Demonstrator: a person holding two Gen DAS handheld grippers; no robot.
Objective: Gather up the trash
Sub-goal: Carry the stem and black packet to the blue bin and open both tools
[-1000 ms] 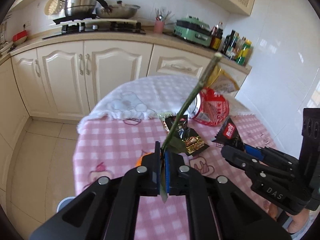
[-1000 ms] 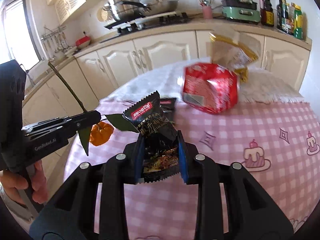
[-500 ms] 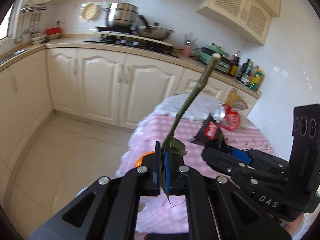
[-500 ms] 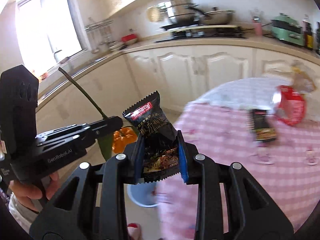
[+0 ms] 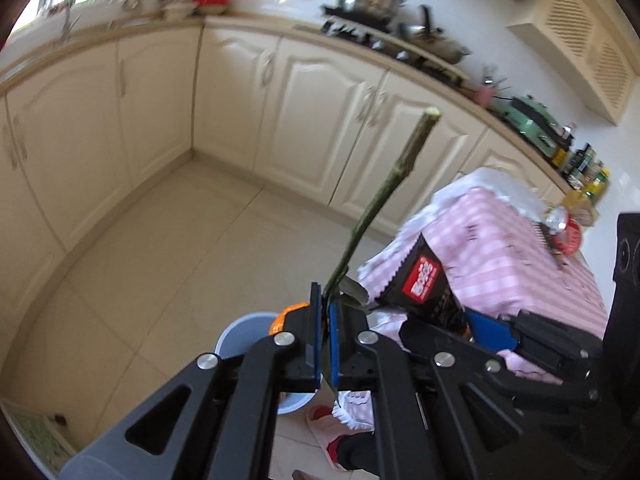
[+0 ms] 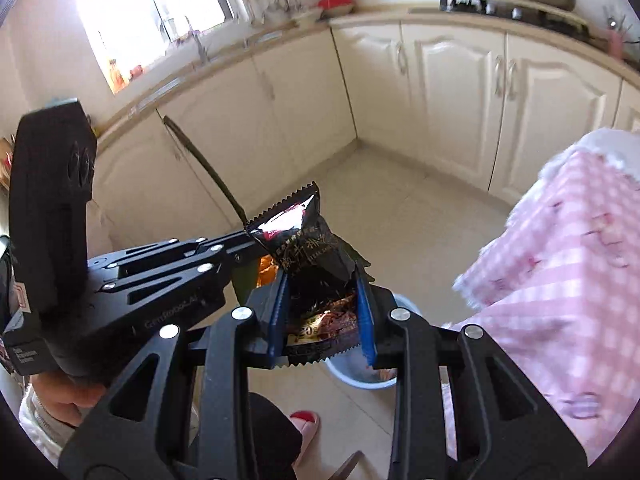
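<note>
My left gripper (image 5: 325,308) is shut on a long green flower stem (image 5: 380,196) with an orange flower head (image 5: 286,314) showing beside the left finger. My right gripper (image 6: 322,292) is shut on a black snack wrapper (image 6: 308,248), which also shows in the left wrist view (image 5: 424,284). Both grippers are held side by side over the floor, above a light blue bin (image 5: 240,336). The bin also shows in the right wrist view (image 6: 360,380), partly hidden behind the fingers. The left gripper (image 6: 240,244) and stem (image 6: 200,160) show in the right wrist view.
The pink checked table (image 5: 500,248) stands to the right with a red packet (image 5: 568,232) and a dark wrapper (image 5: 550,240) on it. Cream cabinets (image 5: 312,120) line the far walls. A person's red slipper (image 6: 304,420) is near the bin.
Both grippers have swung left away from the table, carrying the stem and the wrapper, and now point down toward the floor and the blue bin.
</note>
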